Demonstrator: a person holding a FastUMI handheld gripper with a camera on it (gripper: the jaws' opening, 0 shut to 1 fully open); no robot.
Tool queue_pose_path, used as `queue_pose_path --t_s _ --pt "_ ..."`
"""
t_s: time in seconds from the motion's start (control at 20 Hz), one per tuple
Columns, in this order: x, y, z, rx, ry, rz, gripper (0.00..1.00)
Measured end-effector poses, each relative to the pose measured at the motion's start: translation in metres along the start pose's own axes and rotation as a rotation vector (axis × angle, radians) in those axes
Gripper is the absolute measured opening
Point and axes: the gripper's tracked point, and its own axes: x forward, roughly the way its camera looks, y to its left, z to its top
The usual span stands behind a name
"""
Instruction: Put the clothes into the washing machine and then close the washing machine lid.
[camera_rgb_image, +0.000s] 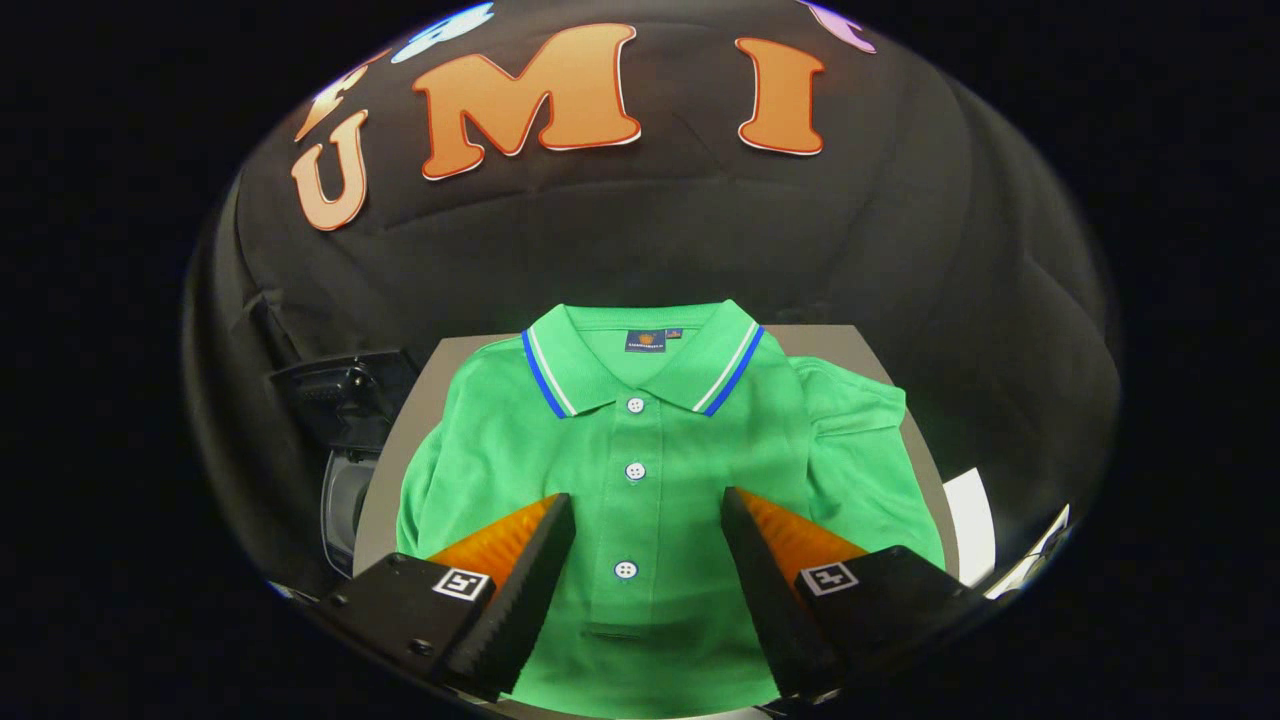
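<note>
Above the green polo shirt (640, 470), gripper (648, 515) jaws wide apart — holding nothing, placket buttons between them.

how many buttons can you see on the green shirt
3, in a row down the placket of the green polo shirt: one under the collar, one mid-chest, one lowest between the open gripper fingers.

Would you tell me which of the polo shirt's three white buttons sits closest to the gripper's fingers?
The lowest button, between the open gripper's fingers; the other two lie beyond them, toward the collar.
</note>
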Motion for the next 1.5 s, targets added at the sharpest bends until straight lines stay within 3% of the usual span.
queue_pose_path --t_s 0.05,0.5,0.8,1.15,1.3,1.5 --pt "0.000 0.003 0.001 -0.001 0.000 0.011 0.97" --pt "0.001 0.010 0.004 0.039 0.026 0.045 0.09" --pt "0.000 0.011 0.003 0.059 -0.057 0.066 0.08" --pt "-0.007 0.013 0.007 0.148 -0.381 0.102 0.08" --pt "-0.022 0.021 0.023 0.235 -0.516 0.193 0.07" --pt "-0.050 0.024 0.035 0.230 -0.650 0.288 0.07"
